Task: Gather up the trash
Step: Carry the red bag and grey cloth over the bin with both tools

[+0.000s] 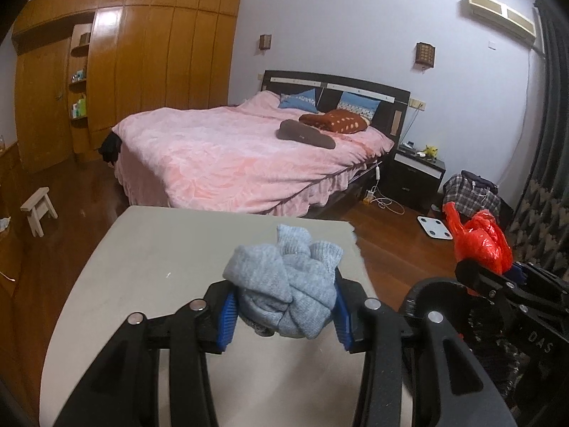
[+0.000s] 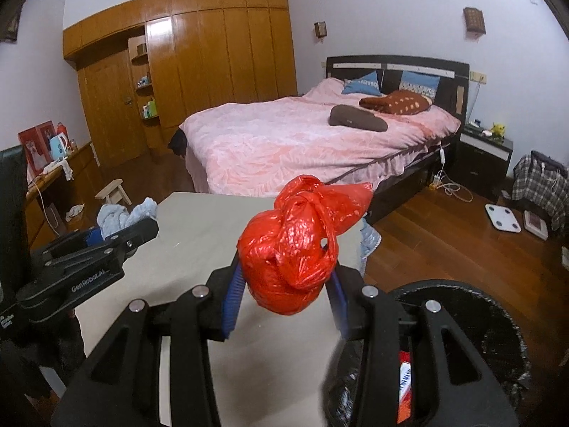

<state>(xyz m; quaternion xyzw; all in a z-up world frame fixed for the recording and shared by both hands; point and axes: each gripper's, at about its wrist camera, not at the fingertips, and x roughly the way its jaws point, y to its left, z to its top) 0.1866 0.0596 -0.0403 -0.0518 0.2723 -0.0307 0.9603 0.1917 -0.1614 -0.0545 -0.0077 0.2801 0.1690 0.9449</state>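
Observation:
My left gripper (image 1: 286, 307) is shut on a balled-up grey knitted cloth (image 1: 284, 281), held between the blue pads above the beige table (image 1: 142, 267). My right gripper (image 2: 284, 293) is shut on a knotted red plastic bag (image 2: 295, 245), held over the table's right edge (image 2: 199, 220). In the right wrist view the left gripper (image 2: 117, 236) shows at the left with the grey cloth (image 2: 113, 215). In the left wrist view the right gripper (image 1: 498, 277) shows at the right with the red bag (image 1: 480, 242). A black-lined trash bin (image 2: 480, 306) stands low beside the table on the right, with some packaging inside.
A pink-covered bed (image 1: 231, 163) lies beyond the table. A small wooden stool (image 1: 37, 210) stands on the wooden floor to the left. A white scale (image 1: 434, 227), a plaid bag (image 1: 469, 195) and a black nightstand (image 1: 416, 178) are at the right. A wardrobe (image 1: 142, 71) fills the back wall.

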